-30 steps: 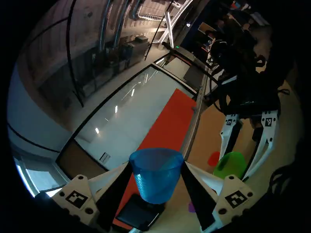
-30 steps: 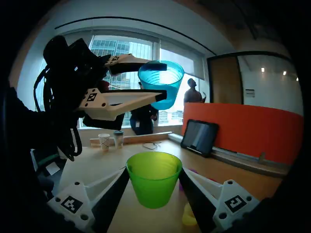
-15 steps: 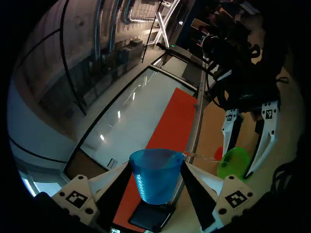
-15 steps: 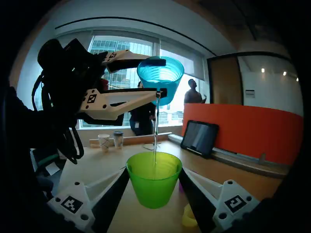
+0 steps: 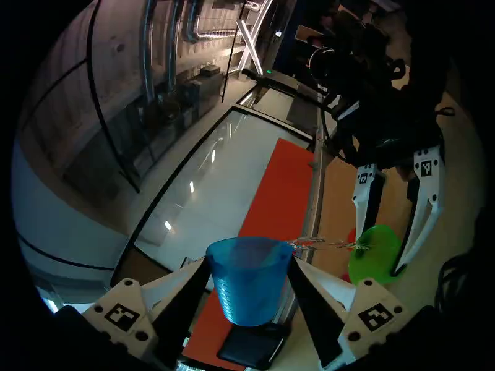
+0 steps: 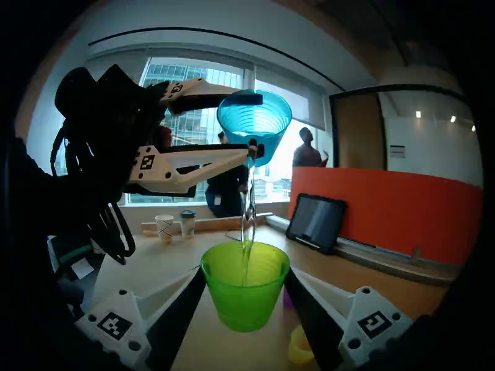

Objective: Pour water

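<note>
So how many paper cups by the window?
2, side by side at the table's far edge: a white paper cup and a dark-lidded paper cup. The left gripper may hide others.

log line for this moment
step: pouring | left gripper: shut on blue cup, tilted | right gripper: shut on green cup | water: streaming into green cup

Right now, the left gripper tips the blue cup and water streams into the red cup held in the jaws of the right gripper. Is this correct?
No, not red: in the right gripper view, the left gripper tips the blue cup and water streams into the green cup held in the jaws of the right gripper.
</note>
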`<act>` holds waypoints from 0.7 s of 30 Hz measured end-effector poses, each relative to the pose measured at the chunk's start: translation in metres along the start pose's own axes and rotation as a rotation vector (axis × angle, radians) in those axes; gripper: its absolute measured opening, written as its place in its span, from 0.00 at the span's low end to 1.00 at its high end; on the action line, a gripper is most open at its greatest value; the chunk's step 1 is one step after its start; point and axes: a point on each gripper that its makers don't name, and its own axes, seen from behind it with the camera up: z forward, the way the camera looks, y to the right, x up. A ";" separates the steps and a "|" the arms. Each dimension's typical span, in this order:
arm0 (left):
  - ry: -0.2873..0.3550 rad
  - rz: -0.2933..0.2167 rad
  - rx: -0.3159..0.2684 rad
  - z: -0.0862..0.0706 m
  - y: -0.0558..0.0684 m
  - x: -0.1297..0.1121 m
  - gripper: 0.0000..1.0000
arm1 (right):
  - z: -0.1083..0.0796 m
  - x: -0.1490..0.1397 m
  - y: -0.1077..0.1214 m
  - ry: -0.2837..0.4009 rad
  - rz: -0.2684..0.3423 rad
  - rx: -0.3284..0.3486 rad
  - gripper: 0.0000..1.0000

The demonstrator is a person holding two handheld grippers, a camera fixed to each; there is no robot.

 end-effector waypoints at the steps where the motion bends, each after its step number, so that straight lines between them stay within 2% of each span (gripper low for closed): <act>1: 0.000 0.006 0.001 -0.001 0.000 0.000 0.86 | 0.000 0.000 0.000 0.000 0.000 0.000 0.91; 21: 0.005 0.109 0.011 -0.004 -0.007 0.011 0.86 | -0.001 0.002 0.002 0.005 -0.008 -0.002 0.91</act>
